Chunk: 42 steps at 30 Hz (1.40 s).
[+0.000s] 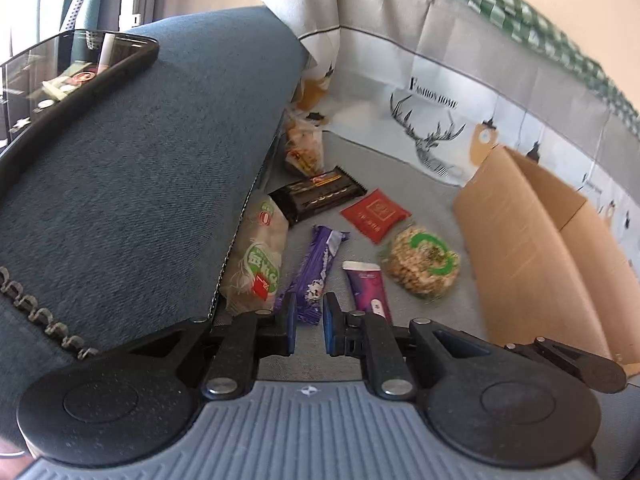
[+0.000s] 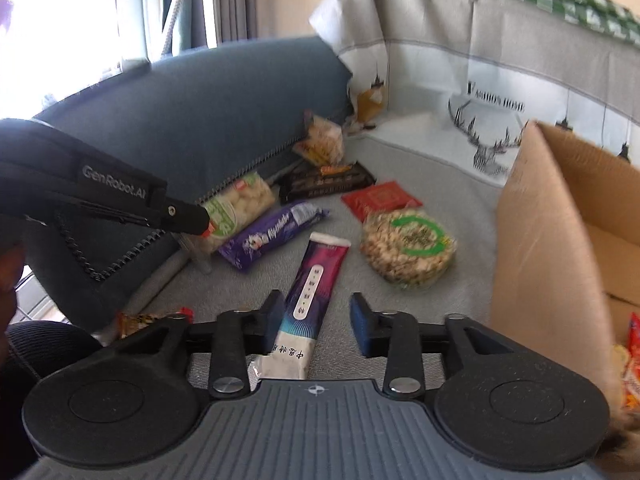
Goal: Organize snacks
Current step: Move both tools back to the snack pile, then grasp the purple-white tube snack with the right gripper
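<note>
Nearest us, our right tool [image 2: 316,322] hangs over the sofa seat [image 2: 460,304], its jaws parted around a long purple pouch [image 2: 316,280]. The pouch lies flat between them and the pads do not press it, so it is not yet gripped. Our left tool [image 1: 310,326] is almost clenched, with only a narrow gap and nothing in it. It hovers just before the near end of a purple bar [image 1: 318,276], which lies left of the pouch.

Beyond the pouch sit a round rice cake [image 2: 408,248], a red packet [image 2: 380,200], a dark bar [image 2: 326,184] and, against the blue cushion [image 2: 200,120], a white-and-green bag [image 2: 236,208]. Farther back leans one more clear bag [image 2: 322,142].

Right of the pouch stands an open box [image 2: 532,240] with a few orange wrappers [image 2: 632,360] showing inside. We judge the sorting barely begun: about seven snacks remain loose on the seat.
</note>
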### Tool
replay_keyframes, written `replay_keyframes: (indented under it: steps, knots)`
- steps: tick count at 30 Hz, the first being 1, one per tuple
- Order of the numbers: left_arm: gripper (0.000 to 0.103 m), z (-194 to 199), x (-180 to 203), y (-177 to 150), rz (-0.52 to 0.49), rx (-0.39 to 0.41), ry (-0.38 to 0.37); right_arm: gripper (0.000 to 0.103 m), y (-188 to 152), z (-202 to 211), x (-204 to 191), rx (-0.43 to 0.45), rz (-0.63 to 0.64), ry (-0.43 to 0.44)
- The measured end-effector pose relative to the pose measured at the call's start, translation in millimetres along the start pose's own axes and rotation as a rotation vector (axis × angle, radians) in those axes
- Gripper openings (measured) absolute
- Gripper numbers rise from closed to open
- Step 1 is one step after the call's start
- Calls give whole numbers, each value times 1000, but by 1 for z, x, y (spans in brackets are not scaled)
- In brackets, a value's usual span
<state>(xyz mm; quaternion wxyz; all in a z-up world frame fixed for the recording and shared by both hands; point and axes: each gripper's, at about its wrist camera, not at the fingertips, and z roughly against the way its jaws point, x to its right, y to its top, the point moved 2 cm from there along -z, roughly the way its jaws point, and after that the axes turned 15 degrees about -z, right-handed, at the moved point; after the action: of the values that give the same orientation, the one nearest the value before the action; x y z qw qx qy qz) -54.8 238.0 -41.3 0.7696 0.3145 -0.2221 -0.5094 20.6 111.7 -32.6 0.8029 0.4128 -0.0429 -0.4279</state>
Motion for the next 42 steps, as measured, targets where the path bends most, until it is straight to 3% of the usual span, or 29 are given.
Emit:
replay_keyframes:
  steps: [4,11,12,14,17,27,34,39,42]
  knots:
    - [15,-6,1,1,-8,-20,26,53,-2,-22,-2,-45,-6,-8]
    - [15,-15,4,3,-20,-42,51,53,-11,-50,-10,-99,50,-34]
    - [15,-16,4,4,-22,-46,53,52,-11,-51,-10,-98,56,-33]
    - [15,-18,5,4,-27,-53,61,35,-11,-51,-11,-96,66,-15]
    - [15,-20,6,4,-32,-62,77,26,-11,-45,-9,-90,90,-21]
    - [17,-38,18,10,-95,-144,231,23,-8,-25,10,-116,52,-84]
    - [23,-65,24,15,-145,-223,325,24,-14,-14,14,-151,45,-112]
    - [25,-93,25,17,-180,-307,365,24,-16,-12,24,-200,-8,-112]
    - [25,-100,25,17,-188,-301,388,24,-19,-11,26,-215,-19,-108]
